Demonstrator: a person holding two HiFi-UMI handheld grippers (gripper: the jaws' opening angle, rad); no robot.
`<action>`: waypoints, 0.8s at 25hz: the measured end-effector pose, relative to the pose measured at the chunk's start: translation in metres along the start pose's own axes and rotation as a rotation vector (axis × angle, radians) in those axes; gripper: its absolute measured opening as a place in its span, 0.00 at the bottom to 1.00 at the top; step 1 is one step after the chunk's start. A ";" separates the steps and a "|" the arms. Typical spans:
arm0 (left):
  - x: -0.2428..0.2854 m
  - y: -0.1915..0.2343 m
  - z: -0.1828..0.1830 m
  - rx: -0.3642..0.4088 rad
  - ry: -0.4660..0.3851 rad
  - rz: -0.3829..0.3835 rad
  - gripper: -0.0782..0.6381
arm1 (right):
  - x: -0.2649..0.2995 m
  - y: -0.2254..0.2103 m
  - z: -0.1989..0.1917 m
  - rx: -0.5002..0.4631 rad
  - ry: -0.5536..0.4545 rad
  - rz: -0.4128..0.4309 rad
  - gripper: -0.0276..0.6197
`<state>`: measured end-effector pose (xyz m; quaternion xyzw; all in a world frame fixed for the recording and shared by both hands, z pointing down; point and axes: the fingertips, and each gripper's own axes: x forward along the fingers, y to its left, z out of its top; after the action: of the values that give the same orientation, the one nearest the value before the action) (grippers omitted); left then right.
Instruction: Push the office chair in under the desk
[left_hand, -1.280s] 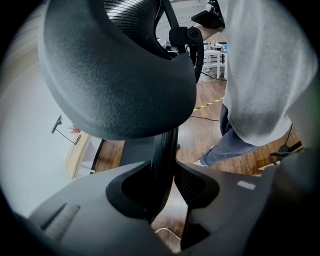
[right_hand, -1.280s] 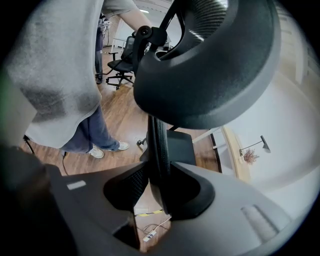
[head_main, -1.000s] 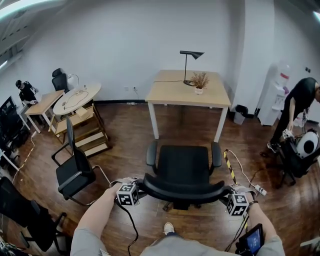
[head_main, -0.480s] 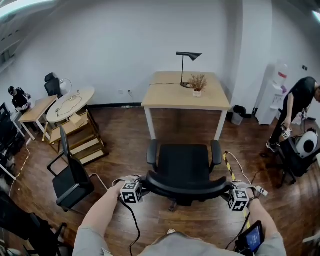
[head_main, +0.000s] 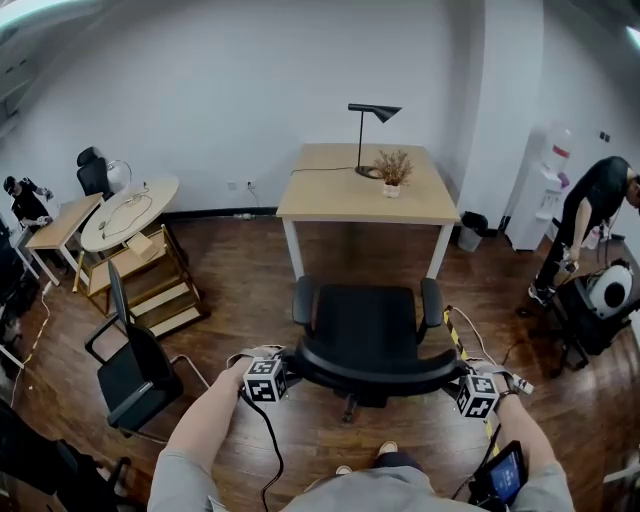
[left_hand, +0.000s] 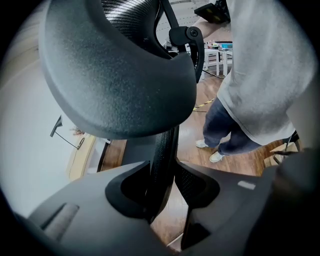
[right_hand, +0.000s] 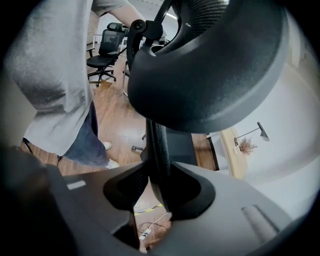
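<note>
Both forearms are stretching forward and downward from the bottom of the head view, the left forearm (head_main: 203, 425) angling in from the left and the right forearm (head_main: 527, 440) from the right, so that the two hands are flanking the back of the office chair (head_main: 366, 330). Each gripper is pointing steeply down and forward, with its marker cube facing up towards the camera.

The left gripper (head_main: 284, 370) is clamping the left edge of the backrest (head_main: 372, 370). In the left gripper view the jaws are standing moderately apart, and the black mesh edge is filling the gap between them, with the pads pressing on it from both sides. The right gripper (head_main: 458, 385) is doing the same on the right edge: its own view is showing the mesh rim wedged between the pads, under the curved headrest (right_hand: 210, 65).

The office chair is standing on the wooden floor (head_main: 250, 270) with its seat facing the desk (head_main: 330, 190). It is sitting just in front of the desk, with the seat not yet under the top.
</note>
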<state>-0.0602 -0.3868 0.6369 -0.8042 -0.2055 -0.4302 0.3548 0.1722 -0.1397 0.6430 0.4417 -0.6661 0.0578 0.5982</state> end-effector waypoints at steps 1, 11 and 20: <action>0.001 0.005 -0.001 -0.004 -0.003 0.000 0.32 | 0.002 -0.005 0.001 0.000 0.000 -0.003 0.27; 0.022 0.059 -0.010 -0.013 0.025 -0.005 0.32 | 0.028 -0.058 -0.006 -0.011 -0.014 -0.003 0.27; 0.044 0.112 -0.019 -0.028 0.034 0.006 0.32 | 0.057 -0.112 -0.012 -0.020 -0.024 -0.011 0.27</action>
<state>0.0248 -0.4741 0.6372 -0.8023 -0.1910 -0.4457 0.3481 0.2607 -0.2293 0.6438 0.4401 -0.6714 0.0427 0.5947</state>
